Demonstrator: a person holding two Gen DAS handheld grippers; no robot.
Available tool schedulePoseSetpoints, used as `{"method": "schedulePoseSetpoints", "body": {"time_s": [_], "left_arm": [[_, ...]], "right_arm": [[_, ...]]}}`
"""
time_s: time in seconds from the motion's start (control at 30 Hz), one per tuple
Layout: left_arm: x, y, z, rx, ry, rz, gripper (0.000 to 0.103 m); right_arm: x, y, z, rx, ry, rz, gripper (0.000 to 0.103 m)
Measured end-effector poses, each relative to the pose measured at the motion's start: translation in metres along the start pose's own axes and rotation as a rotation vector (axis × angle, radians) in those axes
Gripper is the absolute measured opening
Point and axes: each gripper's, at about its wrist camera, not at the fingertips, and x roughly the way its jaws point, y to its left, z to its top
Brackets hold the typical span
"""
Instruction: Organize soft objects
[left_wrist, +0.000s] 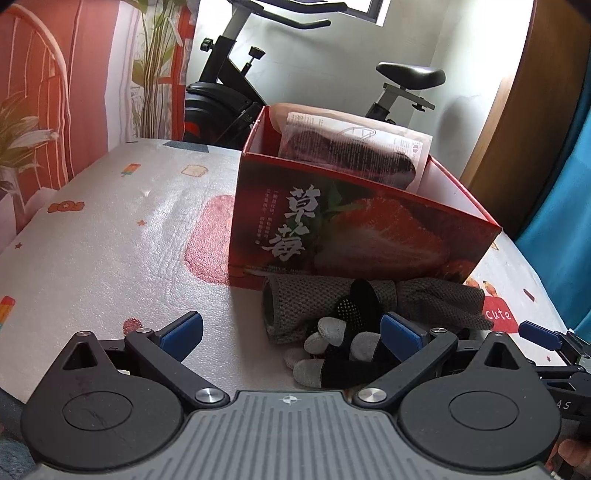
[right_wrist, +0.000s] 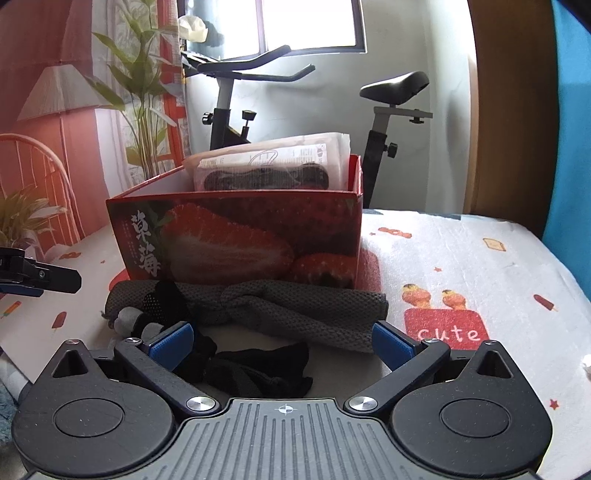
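Right now I am looking across the table (left_wrist: 110, 229), which is wearing a white cloth printed with ice lollies and stars, and I am working from its left side toward the right. My left gripper (left_wrist: 291, 330) is hovering low with its blue pads spread wide and holding nothing; between them is lying a black glove with grey fingertips (left_wrist: 332, 347), dotted on the palm. Just behind it a grey knitted mesh cloth (left_wrist: 424, 299), knotted in the middle, is resting against the front of the red strawberry box (left_wrist: 369, 236). A packaged dark item in clear printed wrap (left_wrist: 354, 151) is already standing inside that box.

Further right, my right gripper (right_wrist: 282, 343) is also gaping wide and empty, framing a crumpled black fabric piece (right_wrist: 258, 369) near the table edge, with the mesh cloth (right_wrist: 295, 306) beyond it and the box (right_wrist: 240, 236) behind.

I am judging the step as a first pick. To do it well I should be lowering the left gripper over the glove's palm rather than its fingertips, closing only once the pads are straddling the bulk, and keeping clear of the mesh cloth so it is not dragging along.
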Motion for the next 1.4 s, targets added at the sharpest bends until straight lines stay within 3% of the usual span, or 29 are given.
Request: {"method": "schedulePoseSetpoints", "body": {"time_s": [0.17, 0.4, 0.6, 0.73, 1.07, 1.3, 1.4], "left_arm": [[0.017, -0.005, -0.008, 0.020, 0.041, -0.022, 0.103], [0.040, -0.010, -0.020, 0.032, 0.101, -0.059, 0.102], [0.054, -0.010, -0.028, 0.020, 0.136, -0.080, 0.102], [0.061, -0.004, -0.031, -0.014, 0.162, -0.085, 0.101], [0.082, 0.004, -0.025, -0.119, 0.180, -0.128, 0.101], [0.093, -0.007, -0.022, -0.110, 0.186, -0.226, 0.098], [0.098, -0.010, -0.021, -0.107, 0.171, -0.216, 0.096]], "right_arm": [[0.015, 0.002, -0.005, -0.004, 0.042, 0.028, 0.095], [0.035, 0.000, -0.016, 0.006, 0.109, 0.078, 0.076], [0.045, 0.003, -0.020, -0.031, 0.139, 0.094, 0.049], [0.044, 0.010, -0.021, -0.082, 0.137, 0.120, 0.036], [0.044, 0.006, -0.022, -0.059, 0.143, 0.152, 0.035], [0.044, 0.007, -0.022, -0.068, 0.146, 0.169, 0.035], [0.044, 0.007, -0.022, -0.073, 0.147, 0.176, 0.035]]}}
